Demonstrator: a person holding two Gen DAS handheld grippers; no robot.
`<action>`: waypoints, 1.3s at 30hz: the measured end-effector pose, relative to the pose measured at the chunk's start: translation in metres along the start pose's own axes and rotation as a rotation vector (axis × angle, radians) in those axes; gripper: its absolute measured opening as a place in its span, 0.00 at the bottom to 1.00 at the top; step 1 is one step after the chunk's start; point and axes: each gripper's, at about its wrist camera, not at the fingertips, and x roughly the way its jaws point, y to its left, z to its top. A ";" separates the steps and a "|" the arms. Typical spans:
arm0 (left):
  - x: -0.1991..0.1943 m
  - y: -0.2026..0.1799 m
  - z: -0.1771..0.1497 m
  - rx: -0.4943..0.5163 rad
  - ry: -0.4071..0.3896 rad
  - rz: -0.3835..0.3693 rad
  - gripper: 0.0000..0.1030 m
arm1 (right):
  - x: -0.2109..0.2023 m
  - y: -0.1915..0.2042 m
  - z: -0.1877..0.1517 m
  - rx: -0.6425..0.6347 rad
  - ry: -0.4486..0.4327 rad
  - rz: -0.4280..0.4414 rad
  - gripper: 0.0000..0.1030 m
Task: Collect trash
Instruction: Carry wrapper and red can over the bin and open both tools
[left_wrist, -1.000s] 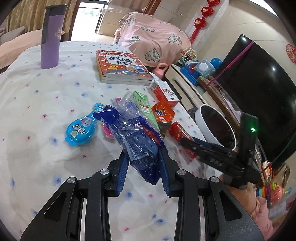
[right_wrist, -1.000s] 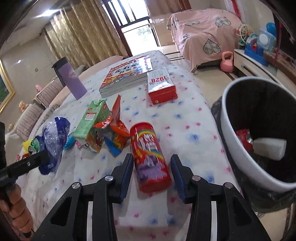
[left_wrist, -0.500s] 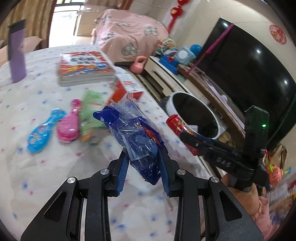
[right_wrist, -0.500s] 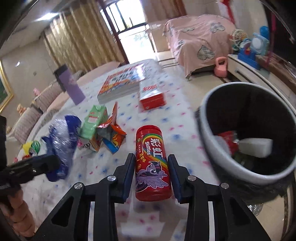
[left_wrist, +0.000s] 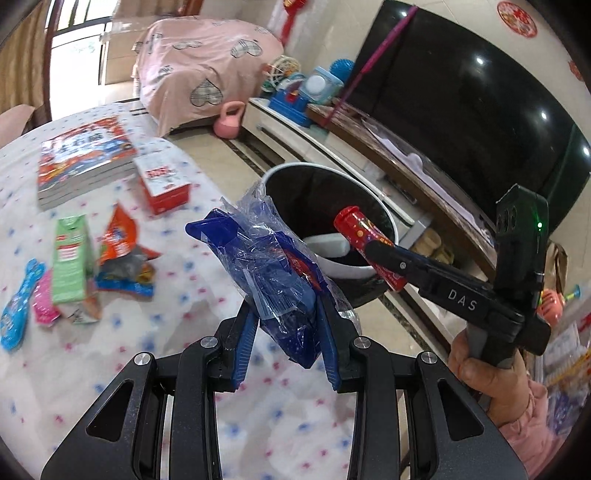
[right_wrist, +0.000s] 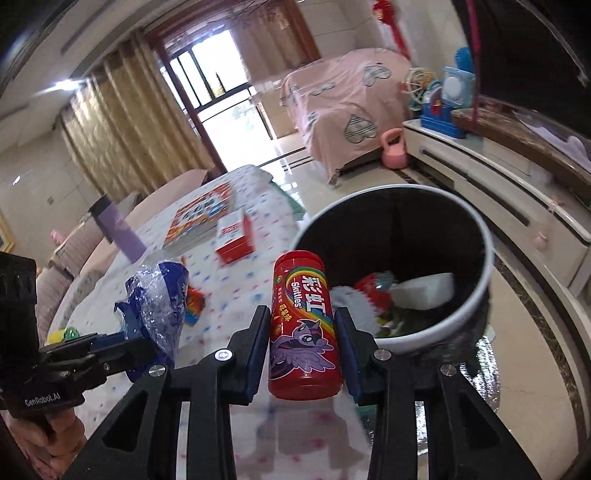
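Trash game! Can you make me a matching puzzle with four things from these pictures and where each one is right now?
Things:
1. red Skittles can
2. blue plastic bag
3. green carton
4. white block

Places:
A. lying on the table
B. inside the bin
C. in the left tongs
D. in the right tongs

Pairs: 1-D, 2-C, 3-A, 4-B

A crumpled blue plastic wrapper (left_wrist: 280, 273) is held up near the trash bin's (right_wrist: 476, 295) left rim. A red Skittles can (right_wrist: 303, 328) stands upright, raised beside the white-rimmed, black-lined bin, which already holds litter.
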 end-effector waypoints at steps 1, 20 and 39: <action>0.003 -0.003 0.002 0.006 0.005 -0.001 0.30 | -0.001 -0.006 0.001 0.009 -0.002 -0.006 0.35; 0.077 -0.040 0.054 0.092 0.086 -0.006 0.30 | 0.012 -0.059 0.031 0.061 -0.007 -0.061 0.35; 0.089 -0.031 0.062 0.048 0.086 0.032 0.74 | 0.038 -0.083 0.047 0.107 0.025 -0.084 0.41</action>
